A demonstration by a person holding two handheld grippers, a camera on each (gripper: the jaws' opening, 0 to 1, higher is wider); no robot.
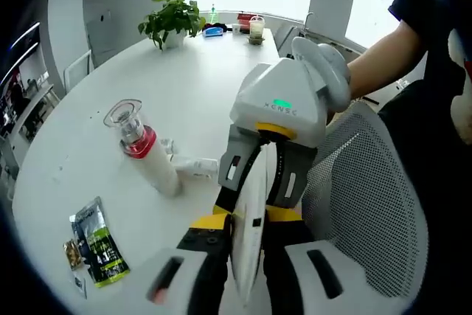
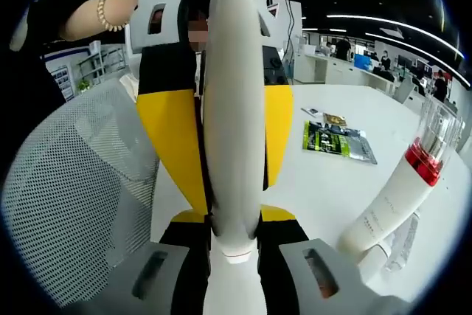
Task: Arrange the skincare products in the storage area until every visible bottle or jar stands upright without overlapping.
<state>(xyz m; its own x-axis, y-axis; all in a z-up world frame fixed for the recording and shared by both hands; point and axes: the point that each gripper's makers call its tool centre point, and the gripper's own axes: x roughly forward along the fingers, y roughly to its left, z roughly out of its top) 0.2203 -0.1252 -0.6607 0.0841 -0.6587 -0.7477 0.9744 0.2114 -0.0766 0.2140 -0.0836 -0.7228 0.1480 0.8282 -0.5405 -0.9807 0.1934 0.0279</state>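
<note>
- White table [image 1: 199,86] fills the office scene; bright windows behind in left gripper view, desks and ceiling light strips in right gripper view.
- Grey mesh chair back [image 1: 369,204] sits at table edge, just beside both grippers.
- Person's arm w/ bead bracelet [image 2: 110,5] holds the left gripper in right gripper view.
- Left gripper [image 1: 237,256] and right gripper [image 2: 237,256] face each other, jaws of both pinching the same long white tube [image 2: 234,108] from opposite ends; tube held off the table, btwn the two.
- White bottle w/ red collar and clear cap [image 1: 147,153] stands on table, tilted in both views; can't tell if truly upright.
- Small white tube [image 1: 193,166] lies flat, touching the bottle's base.
- Green-black sachet [image 1: 99,245] lies flat nearer table edge, apart from bottle.
- Potted plant [image 1: 173,20] at far end; a cup [image 1: 256,29] and small items near it.
</note>
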